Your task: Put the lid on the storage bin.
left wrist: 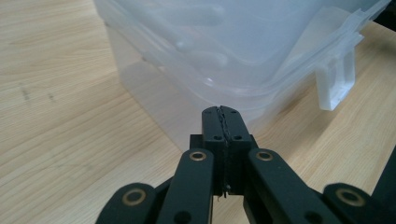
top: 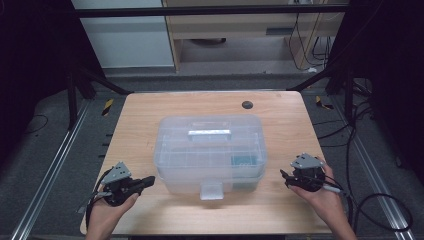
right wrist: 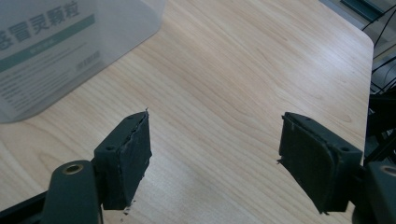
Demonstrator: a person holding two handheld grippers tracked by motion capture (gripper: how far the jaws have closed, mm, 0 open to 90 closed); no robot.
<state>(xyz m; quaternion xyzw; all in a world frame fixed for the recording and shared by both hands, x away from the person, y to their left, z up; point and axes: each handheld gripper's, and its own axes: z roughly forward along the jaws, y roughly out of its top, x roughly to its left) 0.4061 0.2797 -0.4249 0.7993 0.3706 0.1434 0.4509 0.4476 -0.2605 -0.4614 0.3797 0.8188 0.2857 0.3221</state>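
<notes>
The translucent plastic storage box (top: pixel 210 152) stands in the middle of the wooden table (top: pixel 280 115), at the centre of the high view. Its lid is on, with a flat handle (top: pixel 209 133) on top and a latch tab (top: pixel 211 190) hanging at the front edge. Inside, at the lower right of the box, a small teal packet (top: pixel 244 161) shows through the wall.

The box looks light and rather stiff, but its thin walls probably bend a little under pressure, and the smooth plastic is likely slippery for the pads. The better places to take hold seem to be the top handle, the latch tab, or the protruding rim of the lid, not the plain walls.

The left gripper (top: pixel 145 183) is at the lower left of the high view, its jaws closed completely on nothing. In the left gripper view the tips (left wrist: pixel 222 119) point at the near corner of the box (left wrist: pixel 243 56), very near below the lid rim, but contact cannot be told.

The right gripper (top: pixel 286 178) is at the lower right, its jaws standing wide apart and empty. In the right gripper view only bare table lies between them, and the box (right wrist: pixel 60 42) is at the upper left, apart from the pads.
</notes>
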